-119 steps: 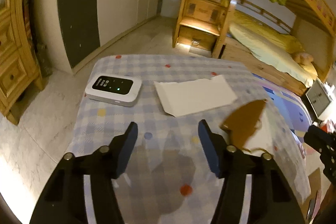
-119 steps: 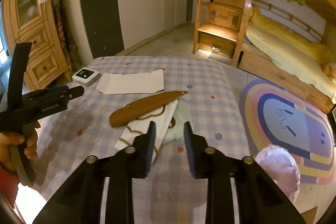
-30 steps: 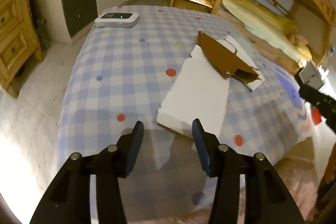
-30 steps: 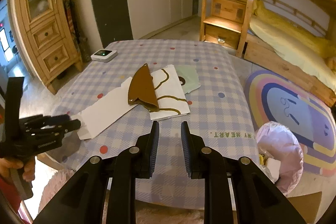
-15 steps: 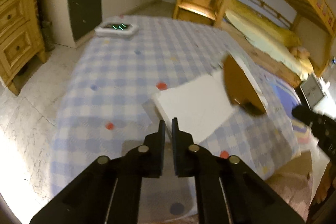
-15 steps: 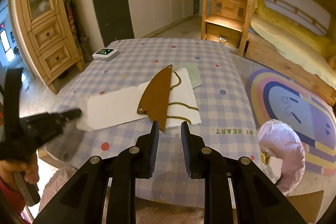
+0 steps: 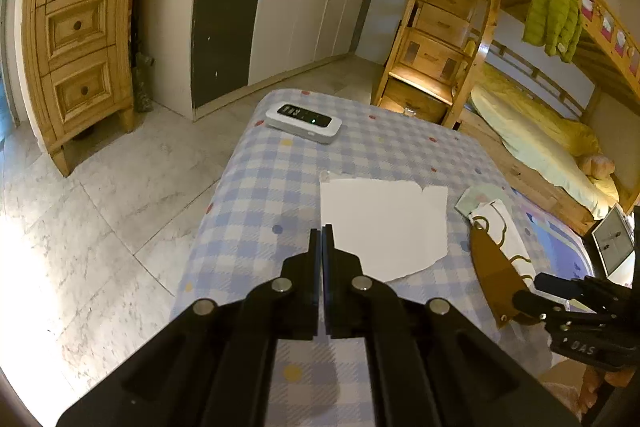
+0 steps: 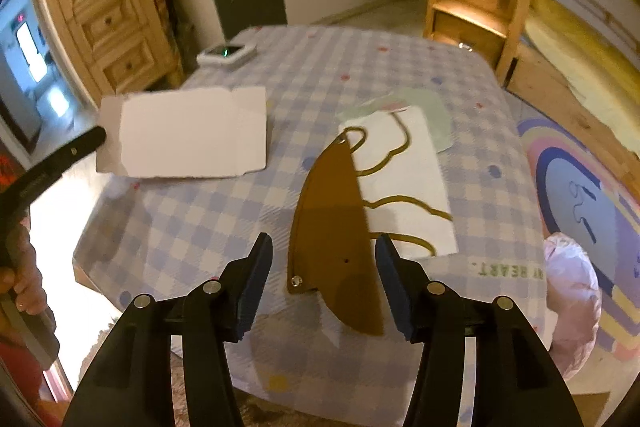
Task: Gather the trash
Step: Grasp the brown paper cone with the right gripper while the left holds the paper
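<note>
White torn cardboard sheet hangs over the checked tablecloth, one corner pinched in the left gripper. The right gripper, jaws just widened, frames a brown curved piece lying on printed paper, untouched.

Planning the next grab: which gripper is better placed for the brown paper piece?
Right. The right gripper is open with the brown paper piece between its fingers; the left gripper is shut on the white paper.
</note>
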The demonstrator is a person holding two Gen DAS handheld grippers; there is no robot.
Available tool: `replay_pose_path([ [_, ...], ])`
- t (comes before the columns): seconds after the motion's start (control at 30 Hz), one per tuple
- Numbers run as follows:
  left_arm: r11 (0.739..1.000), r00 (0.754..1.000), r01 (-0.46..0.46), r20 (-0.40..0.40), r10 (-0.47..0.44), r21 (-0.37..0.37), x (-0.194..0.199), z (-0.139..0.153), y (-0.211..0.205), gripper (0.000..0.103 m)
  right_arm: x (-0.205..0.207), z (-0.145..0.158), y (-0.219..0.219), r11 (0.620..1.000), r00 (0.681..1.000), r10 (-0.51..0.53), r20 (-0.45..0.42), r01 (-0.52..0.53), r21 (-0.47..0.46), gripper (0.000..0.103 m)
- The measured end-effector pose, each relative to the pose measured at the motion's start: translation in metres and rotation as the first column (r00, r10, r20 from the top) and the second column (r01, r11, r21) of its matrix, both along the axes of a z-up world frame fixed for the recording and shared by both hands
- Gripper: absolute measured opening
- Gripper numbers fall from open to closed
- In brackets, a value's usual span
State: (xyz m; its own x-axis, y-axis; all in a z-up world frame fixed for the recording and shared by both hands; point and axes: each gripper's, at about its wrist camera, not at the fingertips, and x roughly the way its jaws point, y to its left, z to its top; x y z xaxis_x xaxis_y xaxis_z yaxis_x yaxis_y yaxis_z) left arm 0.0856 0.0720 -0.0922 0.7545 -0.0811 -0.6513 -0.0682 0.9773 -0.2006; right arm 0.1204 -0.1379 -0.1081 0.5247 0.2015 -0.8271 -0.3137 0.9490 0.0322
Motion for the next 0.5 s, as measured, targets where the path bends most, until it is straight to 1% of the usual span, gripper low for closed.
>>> replay_pose_path([
  [0.1, 1.0, 1.0, 0.001, -0.011, -0.001, -0.008, -0.001, -0.004, 0.002, 0.0, 0.007, -0.009, 0.01, 0.997, 0.999, 0.016, -0.029, -0.018, -0.069, 0.055],
  [0.27, 1.0, 1.0, 0.007, -0.012, -0.007, -0.015, -0.003, -0.005, 0.005, 0.0, 0.01, -0.02, 0.02, 0.991, 0.997, 0.036, -0.065, -0.044, -0.13, 0.054],
  [0.4, 1.0, 1.0, 0.001, -0.013, -0.002, -0.018, -0.005, -0.004, 0.005, 0.0, 0.004, -0.018, 0.025, 0.983, 0.998, 0.057, -0.039, -0.063, -0.17, 0.051],
  [0.43, 1.0, 1.0, -0.001, -0.012, 0.0, -0.02, -0.006, -0.004, 0.005, 0.0, 0.001, -0.017, 0.025, 0.983, 0.998, 0.064, -0.03, -0.068, -0.168, 0.051],
  [0.5, 1.0, 1.0, -0.004, -0.008, 0.004, -0.023, -0.009, -0.001, 0.006, 0.0, -0.004, -0.008, 0.023, 0.986, 0.998, 0.066, 0.018, -0.062, -0.153, 0.05],
])
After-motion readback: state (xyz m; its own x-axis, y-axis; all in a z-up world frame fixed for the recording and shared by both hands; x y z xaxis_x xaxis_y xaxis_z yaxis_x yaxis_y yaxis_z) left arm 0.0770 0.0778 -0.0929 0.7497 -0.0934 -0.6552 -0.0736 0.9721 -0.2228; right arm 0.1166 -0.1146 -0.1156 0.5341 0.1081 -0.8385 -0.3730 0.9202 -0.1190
